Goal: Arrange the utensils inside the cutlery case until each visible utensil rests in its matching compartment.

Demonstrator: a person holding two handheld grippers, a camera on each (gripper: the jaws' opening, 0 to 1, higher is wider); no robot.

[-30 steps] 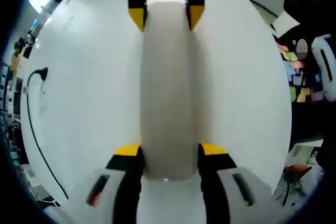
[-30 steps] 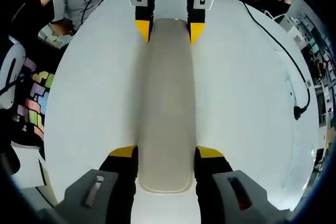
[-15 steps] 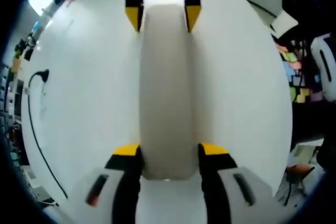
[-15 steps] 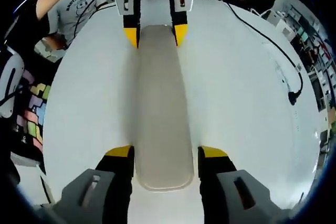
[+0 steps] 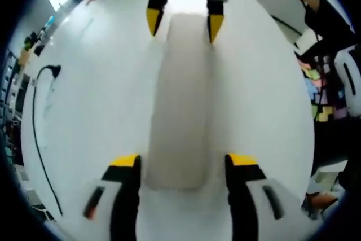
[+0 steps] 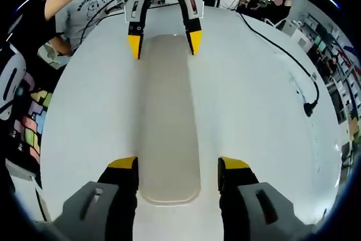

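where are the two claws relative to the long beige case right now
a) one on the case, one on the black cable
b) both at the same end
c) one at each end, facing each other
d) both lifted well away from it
c: in the right gripper view the right claw straddles the near end of the beige case while the left claw straddles the far end, pointing back.

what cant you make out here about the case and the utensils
- Utensils and compartments: the closed cutlery case shows just its plain lid in both views, so any contents are hidden.
- Contact: in the left gripper view, motion blur keeps me from telling whether the left gripper touches the case; the right gripper shows gaps beside it.
- Cable on the table: its far end is cut off by the picture edge.
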